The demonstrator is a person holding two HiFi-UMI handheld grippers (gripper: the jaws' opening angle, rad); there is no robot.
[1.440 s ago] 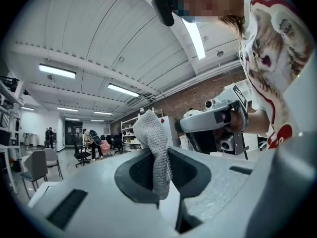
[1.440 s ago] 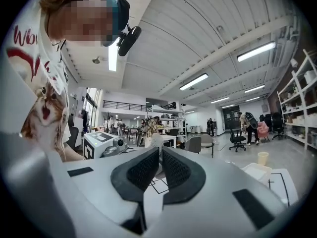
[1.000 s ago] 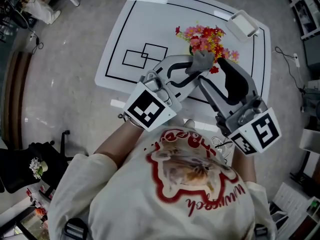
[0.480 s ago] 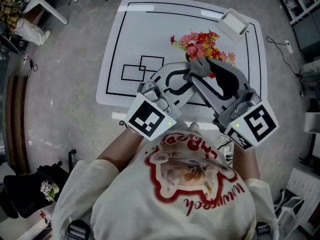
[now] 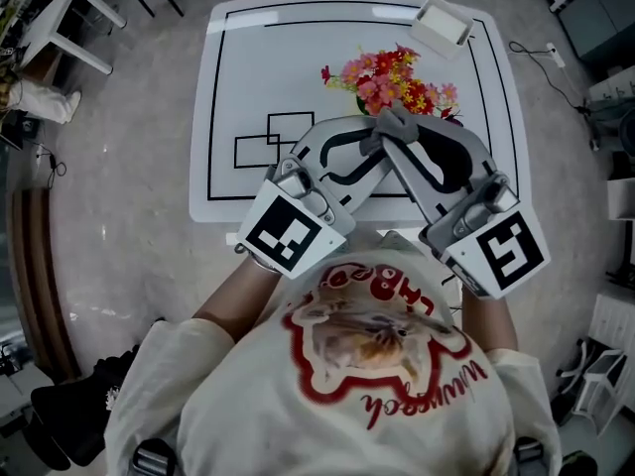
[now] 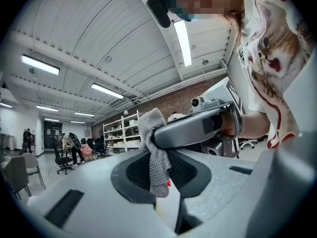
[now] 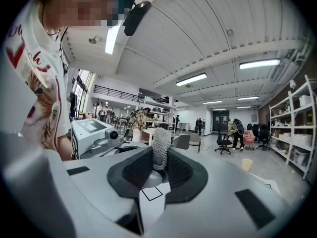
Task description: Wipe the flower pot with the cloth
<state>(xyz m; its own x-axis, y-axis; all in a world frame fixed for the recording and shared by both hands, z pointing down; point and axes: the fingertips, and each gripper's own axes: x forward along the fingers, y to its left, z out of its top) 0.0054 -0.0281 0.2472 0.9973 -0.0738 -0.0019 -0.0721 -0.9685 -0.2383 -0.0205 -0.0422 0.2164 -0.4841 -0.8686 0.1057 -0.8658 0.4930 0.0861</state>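
Jaws just closed on cloth [image 7: 161, 144], right gripper [image 7: 160, 156]

- The cloth [image 5: 395, 124] is seen to be grey, with a fine knitted weave.
- The flowers [image 5: 389, 75] are coloured pink, red and yellow.
- The desk [image 5: 238, 77] is finished in white and marked with a black border line and two overlapping black-outlined rectangles.
- The left gripper [image 5: 382, 139] is cased in pale grey; its jaws are lined with black, and its cube is printed with a black-and-white square marker.
- The box [image 5: 442, 23] is coloured white.
- The floor [image 5: 119, 167] is mottled in grey.
- The shirt [image 5: 357, 385] is coloured cream and printed with a red-outlined cat.
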